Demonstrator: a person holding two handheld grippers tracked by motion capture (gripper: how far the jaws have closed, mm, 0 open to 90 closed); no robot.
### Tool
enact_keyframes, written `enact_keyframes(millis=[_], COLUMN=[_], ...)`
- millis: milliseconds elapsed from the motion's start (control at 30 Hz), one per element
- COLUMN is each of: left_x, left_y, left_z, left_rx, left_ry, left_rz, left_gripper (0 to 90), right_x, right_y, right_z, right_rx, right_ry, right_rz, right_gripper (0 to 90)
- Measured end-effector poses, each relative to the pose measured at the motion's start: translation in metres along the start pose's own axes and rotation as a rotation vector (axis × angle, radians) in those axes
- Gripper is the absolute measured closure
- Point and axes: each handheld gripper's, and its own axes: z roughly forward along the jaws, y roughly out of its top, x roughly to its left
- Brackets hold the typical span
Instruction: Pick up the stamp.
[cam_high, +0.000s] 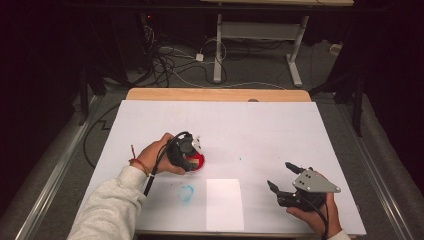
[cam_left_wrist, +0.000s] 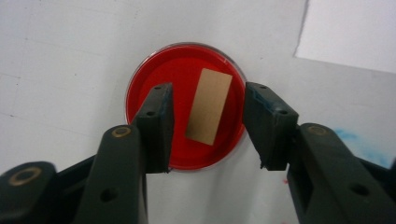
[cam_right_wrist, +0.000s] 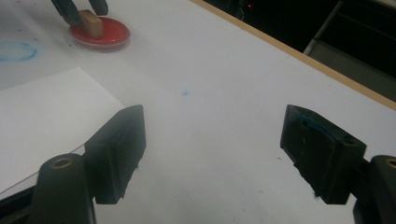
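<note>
Red dish (cam_high: 199, 162) and left gripper (cam_high: 186, 152) block the table's (cam_high: 280, 130) left-centre.

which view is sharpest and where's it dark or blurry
Left gripper view is sharpest: the red dish and brown block are crisp, though the left tool close to the lens is softer. Right gripper view: the right tool is dim and slightly soft, the dish small and hazy. High view: the white table is bright, its surroundings nearly black.

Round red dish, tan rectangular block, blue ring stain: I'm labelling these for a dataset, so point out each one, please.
Round red dish (cam_left_wrist: 144, 84), left gripper view, bare red floor, upper left.
Tan rectangular block (cam_left_wrist: 209, 106), left gripper view, middle of its top face.
Blue ring stain (cam_high: 186, 193), high view, centre of the ring.
</note>
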Motion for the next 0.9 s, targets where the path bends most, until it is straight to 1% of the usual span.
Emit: enact_keyframes(millis=[33, 67, 100, 133, 200, 233, 267, 300, 333, 367, 400, 433, 467, 533, 567, 633, 700, 733, 767, 800, 867, 900], left_x=[0.001, 0.002, 0.003, 0.003, 0.005, 0.005, 0.005, 0.006, 0.007, 0.008, 0.008, 0.009, 0.008, 0.008, 0.007, 0.007, 0.008, 0.007, 0.008, 0.008, 0.009, 0.009], left_y=[0.001, 0.002, 0.004, 0.005, 0.007, 0.008, 0.009, 0.01, 0.01, 0.011, 0.011, 0.012, 0.013, 0.013, 0.014, 0.015, 0.015, 0.015, 0.015, 0.015, 0.014, 0.014], left_z=[0.001, 0.003, 0.005, 0.006, 0.008, 0.008, 0.009, 0.01, 0.01, 0.01, 0.011, 0.013, 0.013, 0.013, 0.013, 0.013, 0.014, 0.014, 0.014, 0.014, 0.014, 0.014], left_rx=[0.004, 0.013, 0.028, 0.04, 0.044, 0.048, 0.049, 0.051, 0.052, 0.053, 0.062, 0.077, 0.061, 0.062, 0.062, 0.059, 0.061, 0.06, 0.063, 0.062, 0.064, 0.068], left_ry=[-0.003, -0.01, -0.013, -0.004, -0.02, -0.02, -0.021, -0.014, -0.009, -0.034, -0.044, -0.034, -0.055, -0.049, -0.046, -0.027, -0.028, -0.026, -0.018, -0.001, -0.016, -0.017], left_rz=[0.004, 0.004, 0.012, 0.015, 0.021, 0.023, 0.029, 0.033, 0.026, 0.027, 0.038, 0.038, 0.05, 0.048, 0.054, 0.05, 0.036, 0.039, 0.032, 0.019, 0.016, 0.017], left_gripper=[55.4, 56.0, 55.8, 54.5, 56.8, 56.8, 59.1, 57.0, 57.0, 58.6, 58.6, 59.0, 65.1, 71.4, 72.9, 73.2, 73.3, 73.4, 73.4, 73.4, 73.4, 73.4], right_x=[0.0, 0.0, 0.0, 0.0, 0.001, 0.001, 0.0, 0.0, 0.0, 0.0, 0.0, 0.0, 0.0, 0.0, 0.0, 0.0, 0.0, 0.0, 0.0, 0.0, 0.0, 0.0], right_y=[0.0, 0.0, 0.0, 0.0, 0.0, 0.0, 0.0, 0.0, 0.0, -0.001, -0.001, -0.001, -0.001, -0.001, -0.001, -0.001, -0.001, -0.001, -0.001, -0.001, -0.001, -0.001], right_z=[0.0, 0.0, 0.0, 0.0, 0.0, 0.0, 0.001, 0.001, 0.001, 0.0, 0.0, 0.001, 0.0, 0.0, 0.0, 0.0, 0.0, 0.0, 0.0, 0.0, 0.0, 0.0], right_rx=[0.001, 0.001, 0.001, 0.001, 0.001, 0.001, 0.002, 0.002, 0.002, 0.002, 0.002, 0.005, 0.004, 0.005, 0.004, 0.002, -0.001, 0.002, 0.001, -0.001, 0.002, 0.001], right_ry=[0.001, 0.004, 0.002, 0.003, 0.007, 0.007, 0.012, 0.01, 0.01, 0.013, 0.013, 0.011, 0.016, 0.014, 0.015, 0.014, 0.016, 0.012, 0.014, 0.015, 0.013, 0.013], right_rz=[0.0, 0.001, 0.0, -0.002, -0.002, -0.002, -0.003, -0.003, -0.003, -0.001, -0.001, -0.004, -0.003, -0.005, -0.004, -0.004, -0.004, -0.006, -0.004, -0.003, -0.004, -0.002], right_gripper=[23.2, 23.2, 23.2, 23.3, 23.6, 23.6, 24.0, 24.0, 24.0, 24.4, 24.4, 24.4, 24.9, 25.6, 25.7, 25.7, 25.8, 25.5, 25.1, 25.2, 25.2, 25.2])
